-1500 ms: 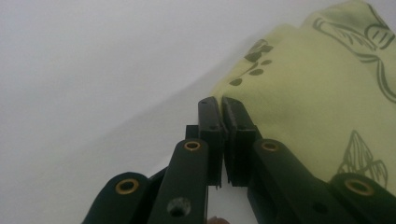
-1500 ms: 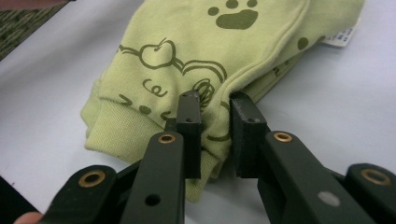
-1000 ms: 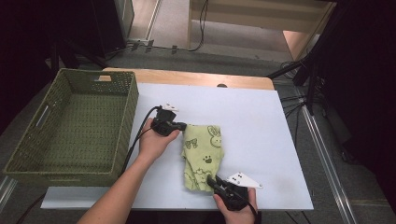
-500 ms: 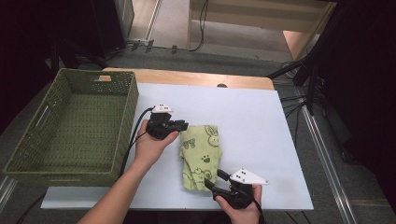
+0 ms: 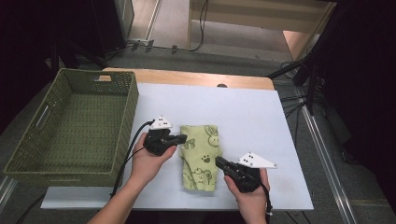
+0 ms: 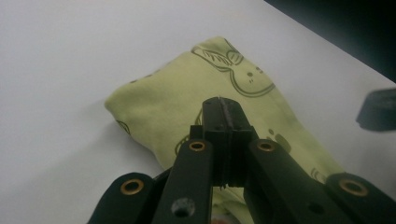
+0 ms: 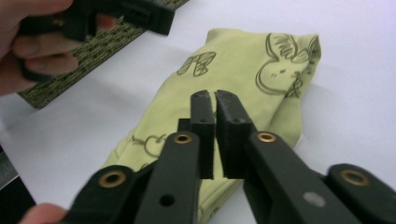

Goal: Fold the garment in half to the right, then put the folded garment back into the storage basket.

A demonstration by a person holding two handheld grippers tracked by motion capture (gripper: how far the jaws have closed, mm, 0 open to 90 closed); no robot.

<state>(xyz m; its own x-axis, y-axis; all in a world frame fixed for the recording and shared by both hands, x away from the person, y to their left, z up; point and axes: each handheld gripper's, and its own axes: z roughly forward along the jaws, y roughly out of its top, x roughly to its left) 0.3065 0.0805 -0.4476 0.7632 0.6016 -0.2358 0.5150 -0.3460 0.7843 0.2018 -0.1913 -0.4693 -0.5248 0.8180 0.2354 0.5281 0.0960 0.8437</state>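
Note:
A folded light-green cloth printed with rabbits lies flat on the white table. My left gripper hovers at the cloth's left edge, pointing right. In the left gripper view the cloth lies under my shut jaws, which have just closed with nothing between them. My right gripper sits at the cloth's lower right edge, pointing left. In the right gripper view its jaws have just closed over the cloth, a hairline apart, holding nothing.
A large green woven basket stands on the table's left side, close to my left hand. The table's wooden far edge and dark floor with cables lie beyond. Bare white surface stretches right of the cloth.
The left gripper has slid a little toward the person, along the cloth's left edge. The right gripper has risen and drawn back from the cloth's near corner. The cloth lies still.

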